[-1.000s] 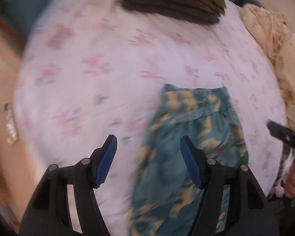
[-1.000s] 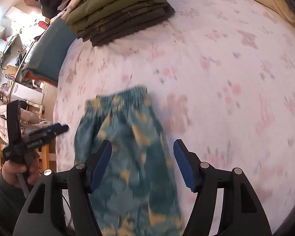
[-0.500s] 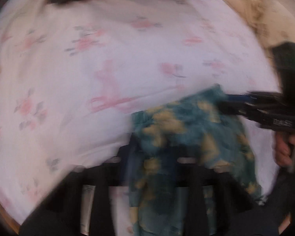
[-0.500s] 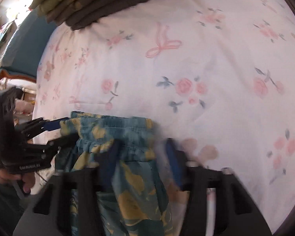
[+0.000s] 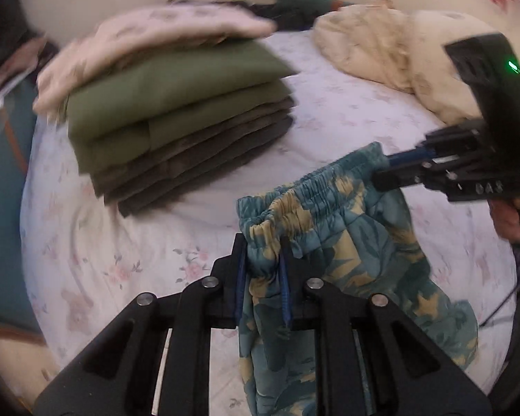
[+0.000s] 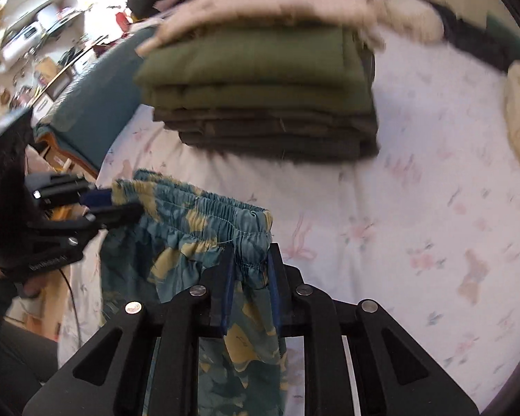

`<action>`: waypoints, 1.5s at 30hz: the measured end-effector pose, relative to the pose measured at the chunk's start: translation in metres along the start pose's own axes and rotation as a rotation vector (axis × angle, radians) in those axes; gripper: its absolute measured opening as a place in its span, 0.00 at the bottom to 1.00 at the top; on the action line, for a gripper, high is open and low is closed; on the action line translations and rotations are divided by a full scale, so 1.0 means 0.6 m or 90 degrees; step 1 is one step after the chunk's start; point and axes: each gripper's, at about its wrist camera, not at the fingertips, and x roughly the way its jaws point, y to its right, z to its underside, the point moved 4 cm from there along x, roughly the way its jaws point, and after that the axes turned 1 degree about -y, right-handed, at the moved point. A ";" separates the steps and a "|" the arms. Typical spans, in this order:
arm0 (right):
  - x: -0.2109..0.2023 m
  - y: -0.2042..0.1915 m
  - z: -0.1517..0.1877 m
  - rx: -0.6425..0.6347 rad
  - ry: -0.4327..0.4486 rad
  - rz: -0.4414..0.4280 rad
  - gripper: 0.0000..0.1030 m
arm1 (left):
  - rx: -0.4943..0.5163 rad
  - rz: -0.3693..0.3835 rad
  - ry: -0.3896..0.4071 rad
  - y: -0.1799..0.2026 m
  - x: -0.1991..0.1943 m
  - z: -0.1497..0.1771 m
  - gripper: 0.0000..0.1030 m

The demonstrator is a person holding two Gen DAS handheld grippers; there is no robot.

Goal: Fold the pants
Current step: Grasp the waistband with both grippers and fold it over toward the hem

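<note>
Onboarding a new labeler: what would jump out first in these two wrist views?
The teal-and-yellow patterned pants, hanging by the elastic waistband with the left gripper clamped on one end and the right gripper, jaws closing on the cloth, at the other. Behind them, a stack of folded olive and dark clothes on the floral bed sheet. A crumpled cream blanket lies at the far right.
</note>
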 end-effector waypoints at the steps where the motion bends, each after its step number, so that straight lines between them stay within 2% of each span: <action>1: -0.010 -0.005 0.009 -0.007 0.004 -0.001 0.17 | 0.016 -0.001 -0.001 0.010 -0.006 0.003 0.14; 3: -0.030 -0.020 0.036 -0.027 0.008 -0.003 0.17 | 0.058 -0.014 0.004 0.036 -0.019 0.017 0.14; 6: -0.059 -0.058 0.089 -0.063 0.012 0.003 0.17 | 0.082 -0.010 0.006 0.078 -0.037 0.033 0.14; 11: -0.112 -0.111 0.200 -0.093 0.009 0.001 0.15 | 0.131 -0.001 0.000 0.151 -0.100 0.102 0.14; 17: -0.101 -0.165 0.339 -0.108 -0.057 0.007 0.15 | 0.187 0.014 -0.079 0.238 -0.111 0.224 0.15; 18: -0.089 -0.171 0.364 -0.103 -0.074 0.011 0.15 | 0.189 0.017 -0.107 0.251 -0.101 0.252 0.18; 20: -0.069 -0.173 0.397 -0.079 -0.097 0.022 0.15 | 0.170 0.014 -0.151 0.258 -0.080 0.282 0.24; 22: -0.045 -0.169 0.428 -0.039 -0.127 0.019 0.19 | 0.150 0.018 -0.217 0.261 -0.056 0.312 0.26; 23: -0.037 -0.172 0.441 -0.027 -0.148 0.011 0.19 | 0.145 0.020 -0.235 0.262 -0.052 0.320 0.27; 25: -0.035 -0.182 0.458 -0.045 -0.181 0.007 0.19 | 0.127 0.021 -0.256 0.257 -0.060 0.330 0.36; 27: -0.053 -0.190 0.462 -0.067 -0.196 0.005 0.19 | 0.093 0.037 -0.249 0.248 -0.084 0.327 0.41; 28: -0.065 -0.191 0.460 -0.069 -0.187 0.004 0.19 | 0.057 0.058 -0.246 0.240 -0.099 0.321 0.43; 30: -0.101 -0.182 0.440 -0.048 -0.124 0.013 0.20 | -0.003 0.108 -0.228 0.228 -0.121 0.307 0.44; 31: -0.111 -0.178 0.430 -0.030 -0.105 0.005 0.22 | -0.038 0.120 -0.197 0.222 -0.135 0.292 0.44; 32: -0.120 -0.172 0.417 -0.007 -0.081 -0.010 0.22 | -0.076 0.107 -0.159 0.215 -0.143 0.277 0.44; 33: -0.126 -0.165 0.402 0.022 -0.047 -0.024 0.23 | -0.098 0.093 -0.143 0.212 -0.142 0.269 0.44; 35: -0.113 -0.149 0.381 0.061 -0.026 -0.013 0.23 | -0.169 0.045 -0.139 0.203 -0.117 0.258 0.42; 37: -0.074 -0.148 0.374 0.078 -0.048 -0.017 0.23 | -0.227 0.042 -0.170 0.210 -0.077 0.269 0.33; 40: -0.020 -0.160 0.404 0.065 -0.123 -0.020 0.22 | -0.234 0.049 -0.220 0.235 -0.037 0.309 0.31; 41: -0.010 -0.165 0.414 0.056 -0.144 -0.018 0.23 | -0.228 0.049 -0.237 0.239 -0.029 0.322 0.32; 42: 0.001 -0.168 0.431 0.046 -0.169 -0.010 0.22 | -0.232 0.052 -0.247 0.243 -0.023 0.334 0.38; 43: 0.012 -0.168 0.448 0.041 -0.189 0.008 0.22 | -0.255 0.052 -0.255 0.239 -0.019 0.347 0.50; 45: 0.013 -0.168 0.462 0.044 -0.195 0.018 0.24 | -0.281 0.064 -0.256 0.234 -0.026 0.354 0.53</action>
